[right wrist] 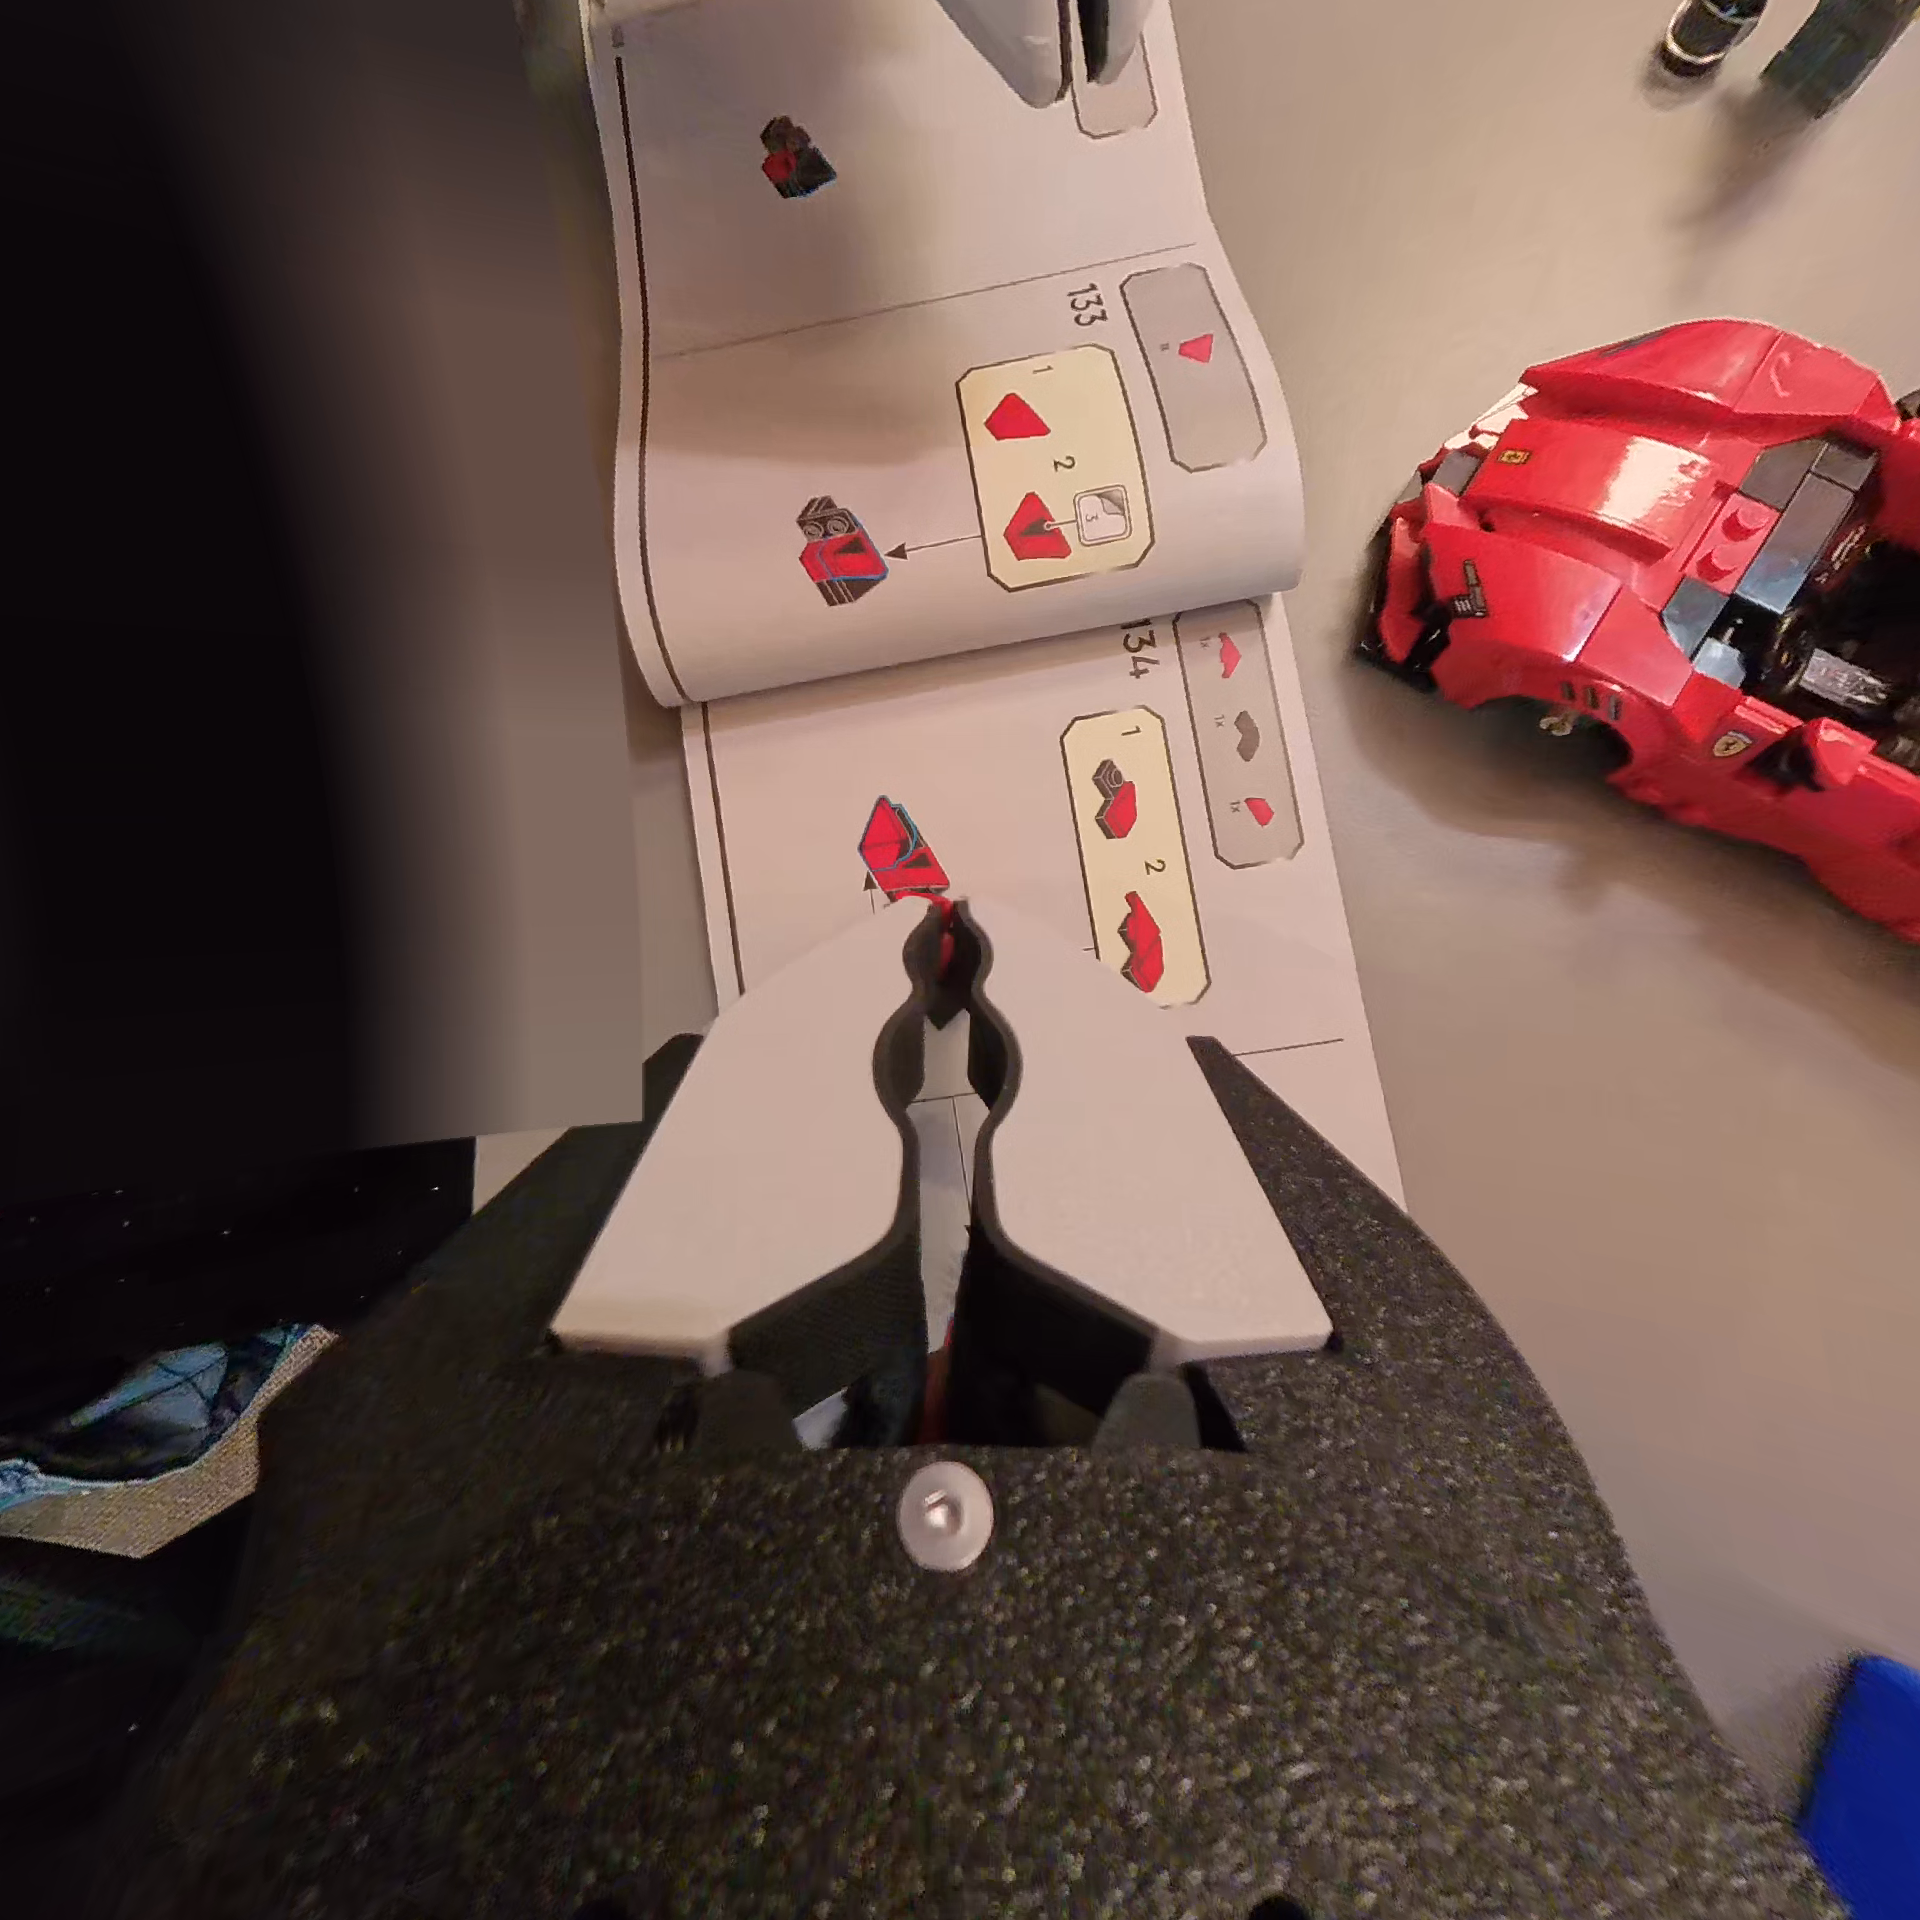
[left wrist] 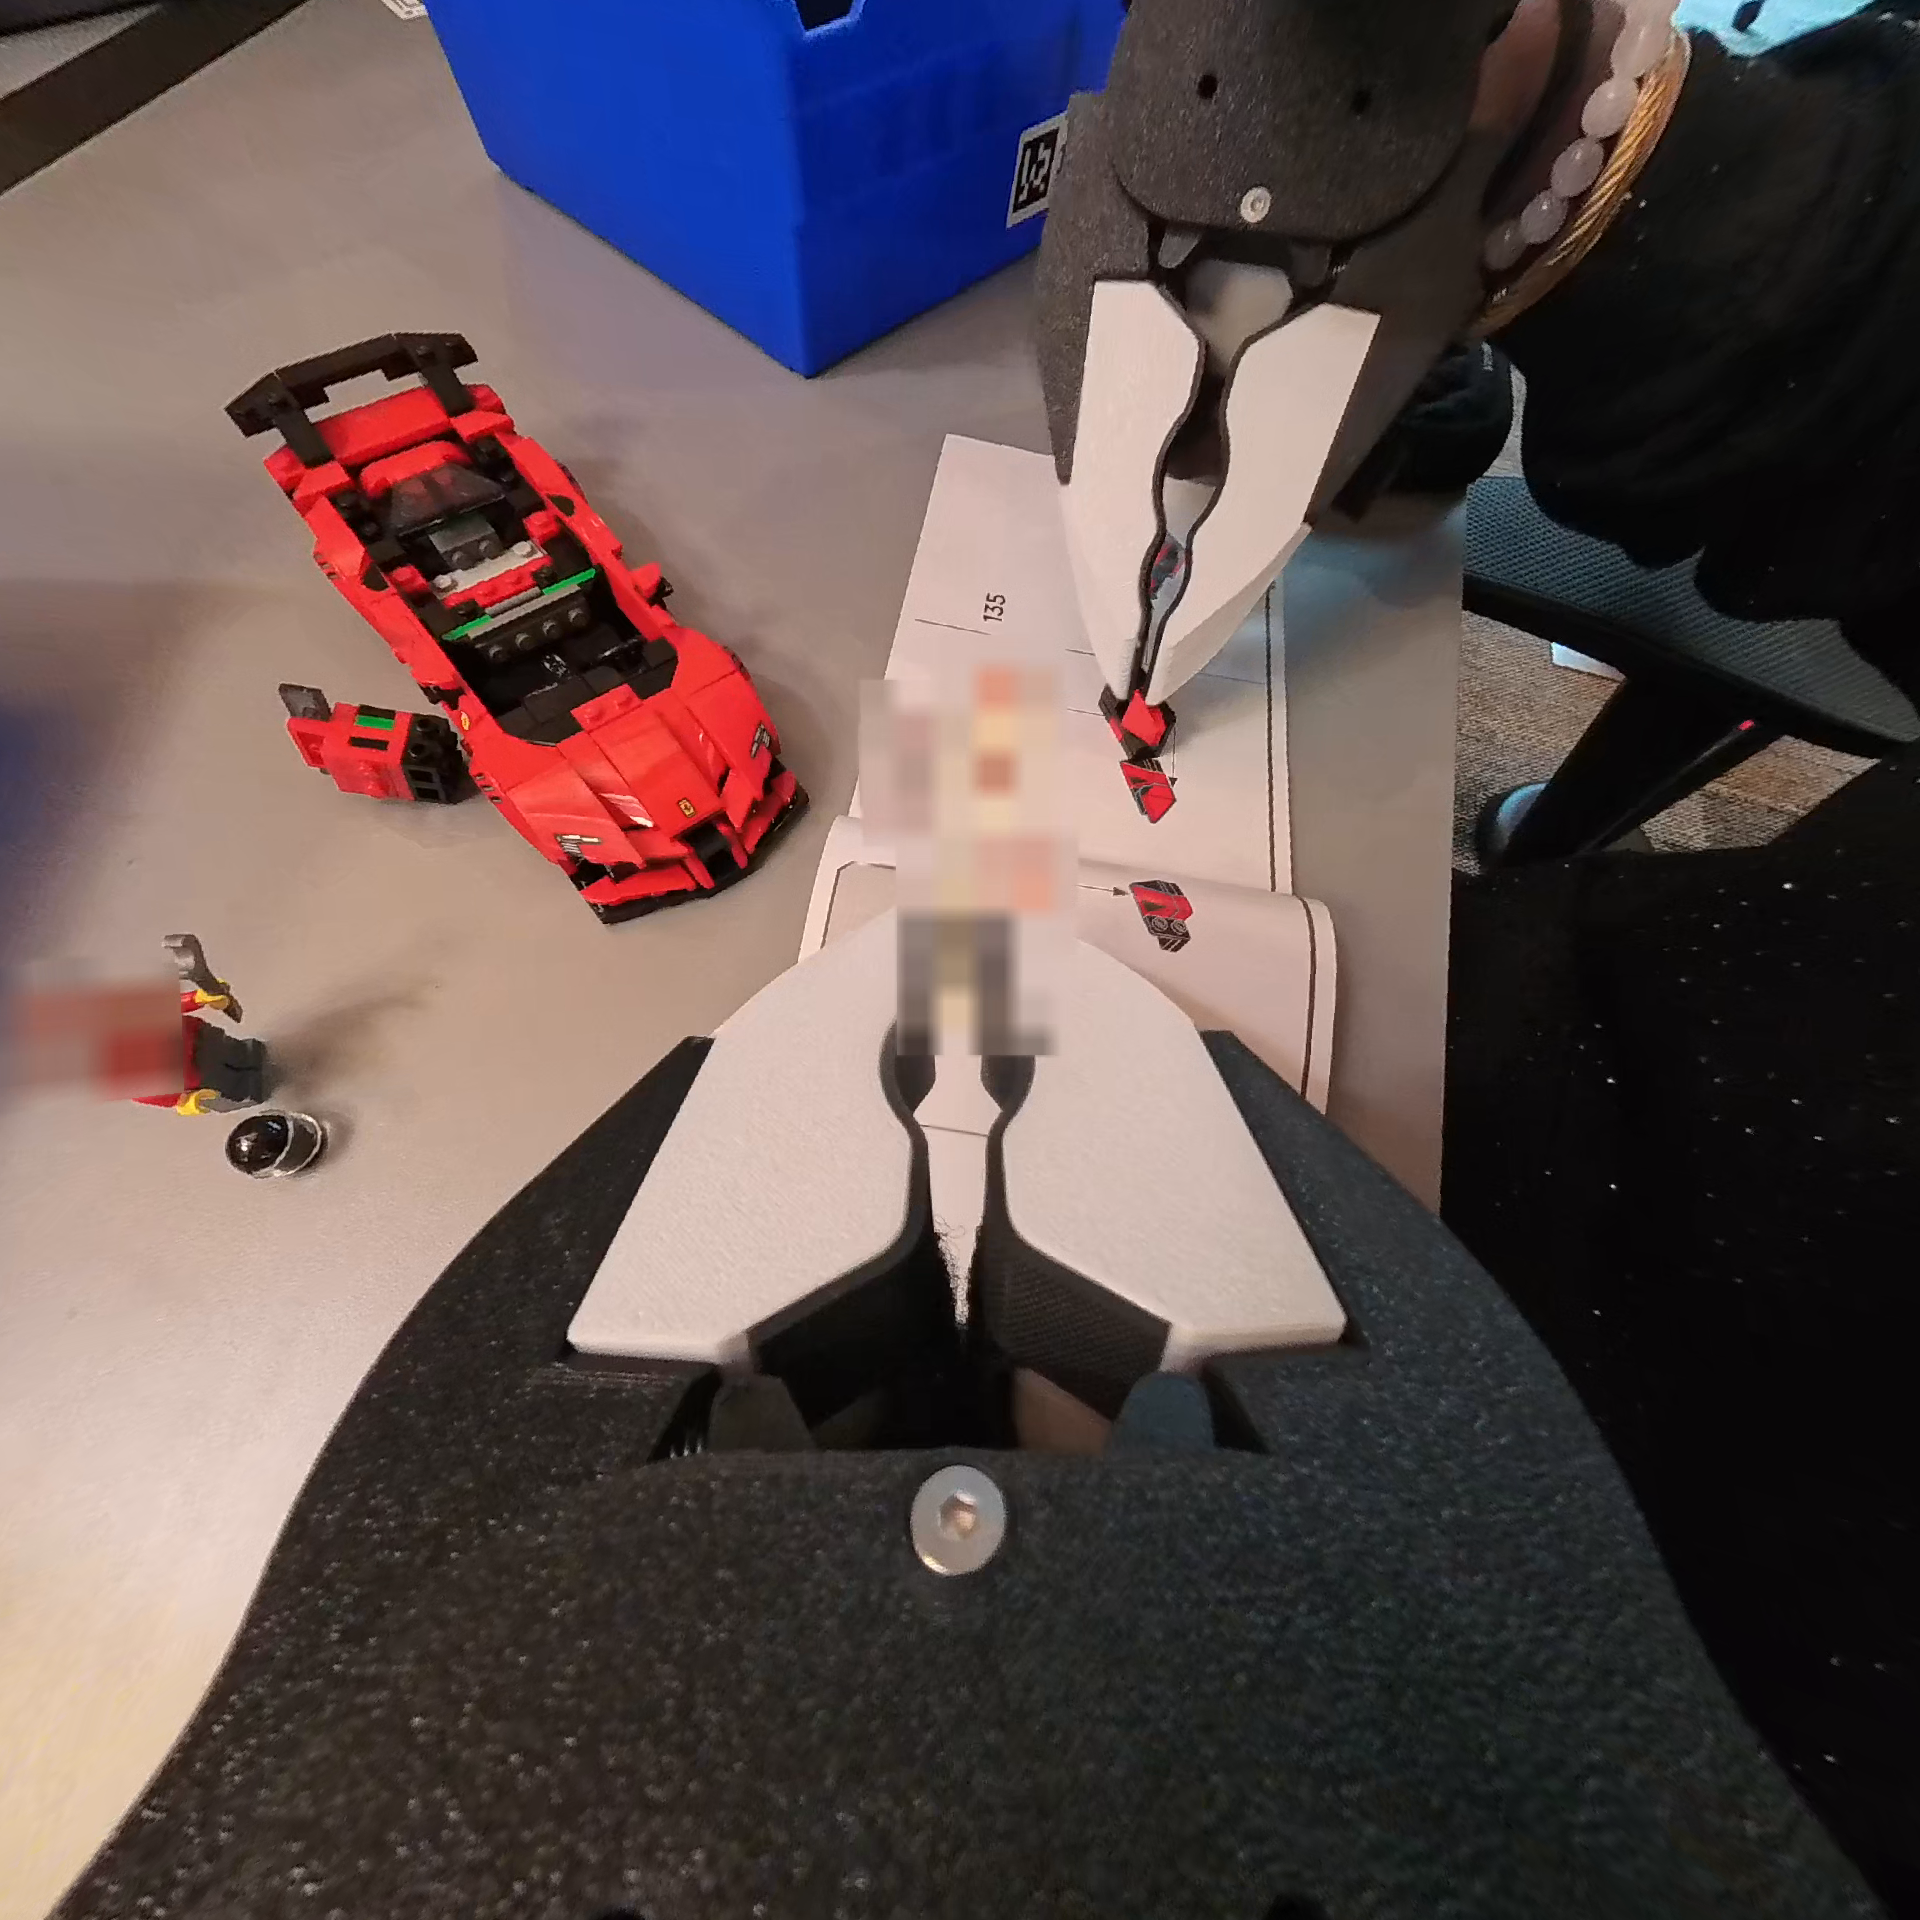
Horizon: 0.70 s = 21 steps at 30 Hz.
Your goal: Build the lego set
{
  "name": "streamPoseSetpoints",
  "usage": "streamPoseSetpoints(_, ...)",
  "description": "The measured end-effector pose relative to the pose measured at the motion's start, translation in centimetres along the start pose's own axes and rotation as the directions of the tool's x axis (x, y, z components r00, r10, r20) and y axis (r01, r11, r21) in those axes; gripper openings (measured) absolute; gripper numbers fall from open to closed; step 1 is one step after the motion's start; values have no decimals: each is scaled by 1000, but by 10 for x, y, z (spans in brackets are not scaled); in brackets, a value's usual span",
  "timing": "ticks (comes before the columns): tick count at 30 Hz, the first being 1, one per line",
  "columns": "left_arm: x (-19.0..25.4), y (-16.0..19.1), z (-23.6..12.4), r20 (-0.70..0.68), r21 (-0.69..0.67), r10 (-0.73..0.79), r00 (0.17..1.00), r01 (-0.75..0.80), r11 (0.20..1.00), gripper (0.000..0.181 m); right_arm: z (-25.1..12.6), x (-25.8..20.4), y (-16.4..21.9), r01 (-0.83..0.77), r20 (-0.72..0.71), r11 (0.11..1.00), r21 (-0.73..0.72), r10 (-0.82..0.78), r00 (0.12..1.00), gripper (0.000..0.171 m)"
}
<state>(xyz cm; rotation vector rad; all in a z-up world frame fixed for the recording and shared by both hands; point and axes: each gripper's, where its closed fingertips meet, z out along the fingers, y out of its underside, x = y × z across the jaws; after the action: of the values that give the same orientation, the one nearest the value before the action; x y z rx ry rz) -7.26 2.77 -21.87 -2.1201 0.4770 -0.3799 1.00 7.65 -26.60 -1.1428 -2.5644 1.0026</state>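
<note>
**Small red piece pinched above the booklet, car off to the left**

I was working over a smooth grey matte tabletop [left wrist: 364, 249] with a glossy blue plastic bin [left wrist: 748, 177] at its far side. Leftmost lay a toy minifigure [left wrist: 208, 1049] beside a shiny black helmet [left wrist: 275, 1143], then a loose red-and-black brick block [left wrist: 374, 743] touching the flank of the studded, glossy red brick sports car [left wrist: 520, 634], its long axis running diagonally away from me. My left gripper [left wrist: 961, 997] hovered over the open white paper instruction booklet [left wrist: 1216, 821], fingers nearly together and, as far as I could see, holding nothing. Right of it, my right gripper [left wrist: 1138, 691] pointed down at the page, fingers clamped on a small red-and-black wedge sub-assembly [left wrist: 1140, 722]. The car lay well to the left of that piece, so I judged that the right arm would have to carry it across.
</note>
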Motion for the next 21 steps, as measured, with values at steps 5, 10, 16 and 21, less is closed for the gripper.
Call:
streamPoseSetpoints(5,-4,3,-7,21,5,-14,1000,14,1000,3,-10,7,-8,-29,-67,997,71,34,997,1)
streamPoseSetpoints(10,-15,15,-24,84,6,-57,995,57,998,3,-25,22,-11,-115,-174,981,155,141,975,1)
streamPoseSetpoints(16,-36,42,-44,216,-44,-107,971,119,992,3,-23,35,-21,-259,-240,913,314,340,909,1)
streamPoseSetpoints(21,-42,60,-43,241,-127,-86,967,119,985,3,4,20,-63,-254,-133,892,374,323,937,1)
